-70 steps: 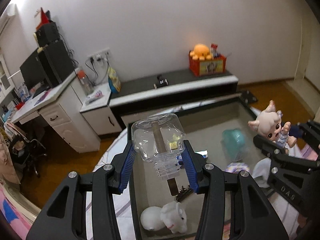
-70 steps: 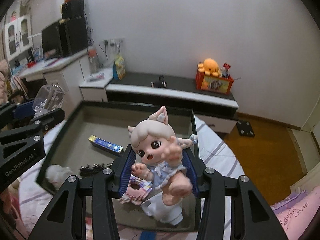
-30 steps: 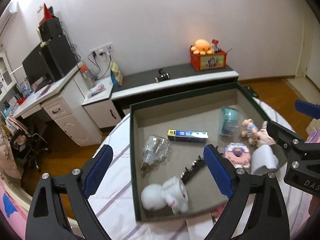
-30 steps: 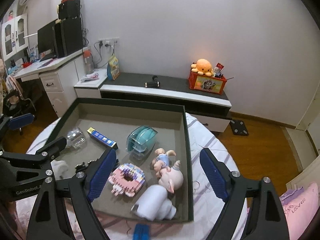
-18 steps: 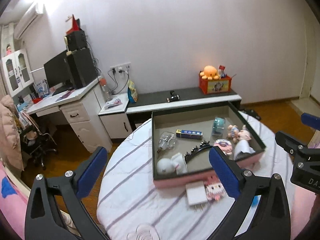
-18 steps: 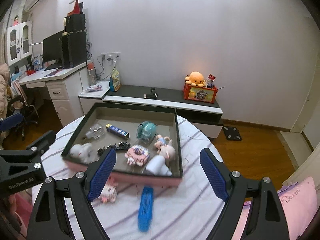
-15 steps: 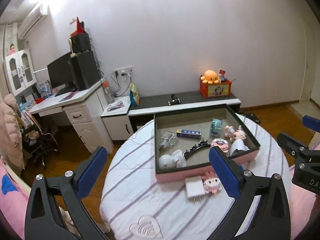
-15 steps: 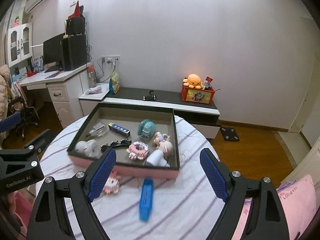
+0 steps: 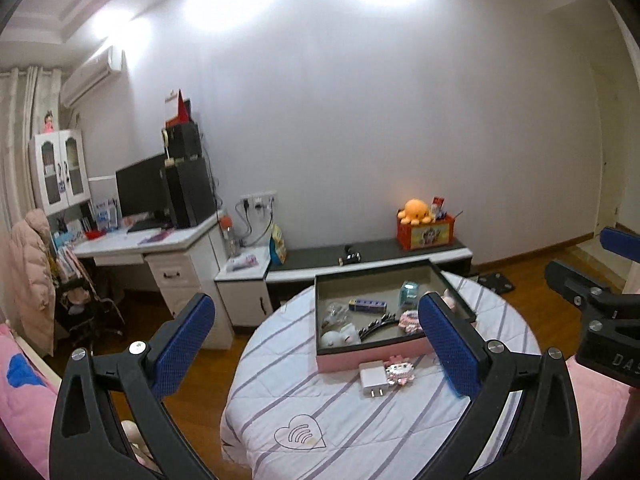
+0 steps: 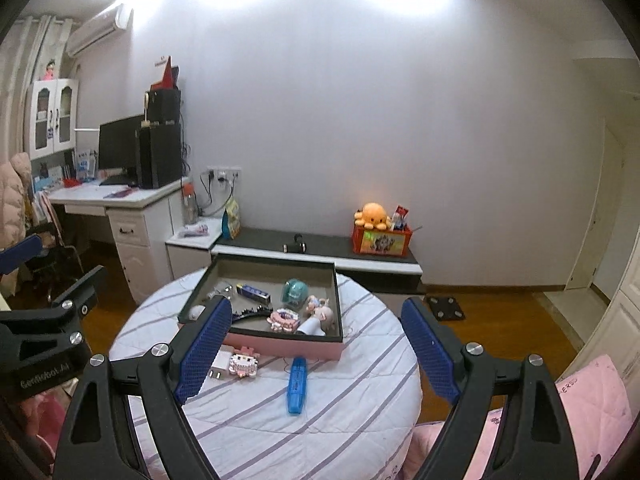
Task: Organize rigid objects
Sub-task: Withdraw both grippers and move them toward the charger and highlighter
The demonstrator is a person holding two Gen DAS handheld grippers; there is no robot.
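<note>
Pink-walled tray (image 10: 280, 347) holds most toys; both grippers, left gripper (image 9: 316, 344) and right gripper (image 10: 316, 350), gape empty, next reaching for the blue case (image 10: 297, 384) before it.

1. "GenRobot.AI" is read, faintly, in pale letters on the black body of the left gripper (image 10: 48, 312), seen at the left edge of the right wrist view.
2. "DAS" is read on the black body of the right gripper (image 9: 608, 344) in the left wrist view; the rest is cut off by the frame edge.
3. Partial letters "ERSO" are made out on the pink pillow (image 10: 592, 400).
</note>
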